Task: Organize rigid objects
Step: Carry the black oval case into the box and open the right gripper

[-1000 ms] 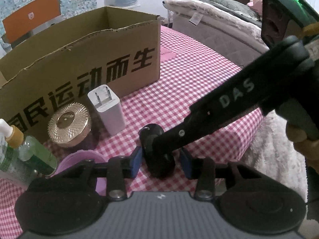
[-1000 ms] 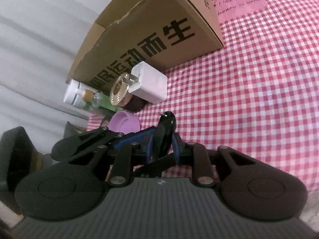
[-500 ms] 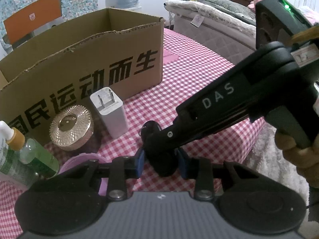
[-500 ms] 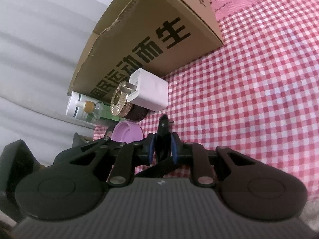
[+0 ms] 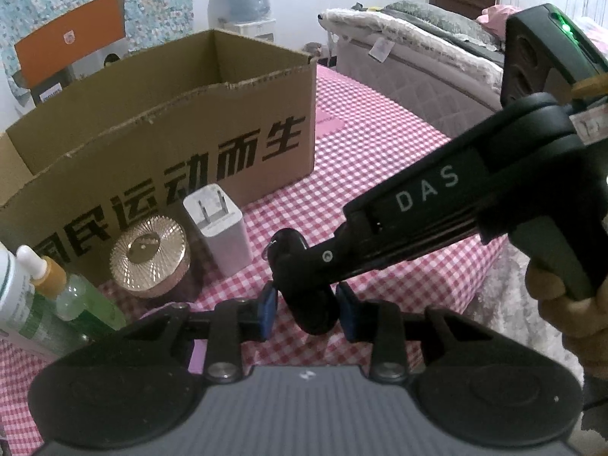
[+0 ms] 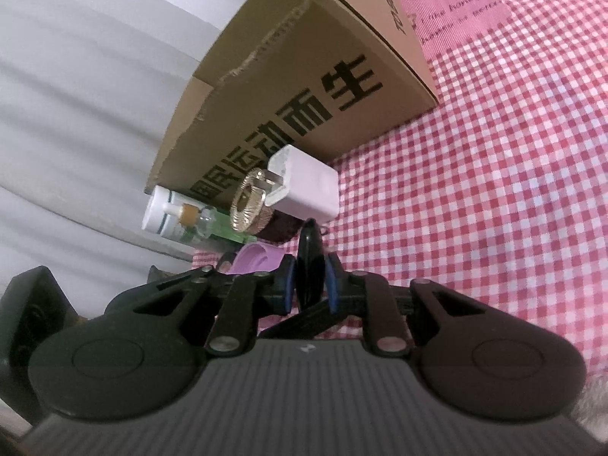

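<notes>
My right gripper (image 6: 307,285) has its fingers (image 6: 285,285) pinched narrow on the black key fob (image 6: 309,266), blue pads flat against both faces, the fob standing on edge above the checked tabletop (image 6: 494,190). From the left wrist view, my left gripper (image 5: 306,309) has its fingers (image 5: 268,309) spread a little wider than the fob (image 5: 315,304), one pad on each side of its lower end; I cannot tell whether they touch it. The right gripper's arm (image 5: 437,197) cuts in from the right, crossing just ahead of my left fingers. Beyond the fingertips, a white charger (image 5: 218,228) stands prongs up, with a gold-lidded jar (image 5: 150,250) just to its left. Farther left sit a green dropper bottle (image 5: 68,300) and a white bottle (image 5: 11,296). The open cardboard box (image 5: 190,133) stands behind them all. A pink lid (image 6: 258,262) lies close under my left fingers.
</notes>
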The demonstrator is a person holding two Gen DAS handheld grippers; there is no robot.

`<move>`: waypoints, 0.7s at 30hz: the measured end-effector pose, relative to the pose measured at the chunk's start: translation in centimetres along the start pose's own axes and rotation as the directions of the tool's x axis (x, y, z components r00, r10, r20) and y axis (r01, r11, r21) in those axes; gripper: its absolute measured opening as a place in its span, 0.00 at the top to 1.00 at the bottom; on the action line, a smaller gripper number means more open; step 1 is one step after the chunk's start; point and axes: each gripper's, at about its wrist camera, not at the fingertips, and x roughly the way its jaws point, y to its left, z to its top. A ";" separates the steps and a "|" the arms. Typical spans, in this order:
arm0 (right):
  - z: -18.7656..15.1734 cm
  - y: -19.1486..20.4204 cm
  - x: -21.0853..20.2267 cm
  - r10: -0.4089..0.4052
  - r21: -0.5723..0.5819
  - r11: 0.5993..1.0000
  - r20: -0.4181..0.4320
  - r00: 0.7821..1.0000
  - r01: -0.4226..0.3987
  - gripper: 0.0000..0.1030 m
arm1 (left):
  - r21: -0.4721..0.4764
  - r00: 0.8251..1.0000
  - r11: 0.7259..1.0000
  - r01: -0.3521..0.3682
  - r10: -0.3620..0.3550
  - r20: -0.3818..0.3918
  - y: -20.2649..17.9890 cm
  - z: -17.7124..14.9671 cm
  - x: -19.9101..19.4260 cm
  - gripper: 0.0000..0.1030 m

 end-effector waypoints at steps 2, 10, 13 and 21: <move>0.0 0.4 -0.4 0.006 -0.005 1.000 0.011 1.000 -0.006 0.85 | -0.001 1.000 1.000 -0.003 0.003 0.009 -0.1 0.1 -0.5 0.67; -0.3 3.3 -3.0 0.030 -0.068 0.997 0.074 0.997 -0.025 0.85 | 0.005 0.997 1.000 -0.019 0.019 0.081 -0.3 1.0 -3.9 0.67; -0.1 5.0 -4.1 0.050 -0.105 0.994 0.107 0.993 -0.039 0.85 | 0.014 0.991 0.999 -0.037 0.035 0.126 -0.1 1.6 -5.8 0.67; 3.1 11.1 -5.3 0.124 -0.242 0.967 0.155 0.980 -0.084 0.85 | 0.013 0.968 0.994 -0.112 0.107 0.225 2.6 5.2 -10.5 0.67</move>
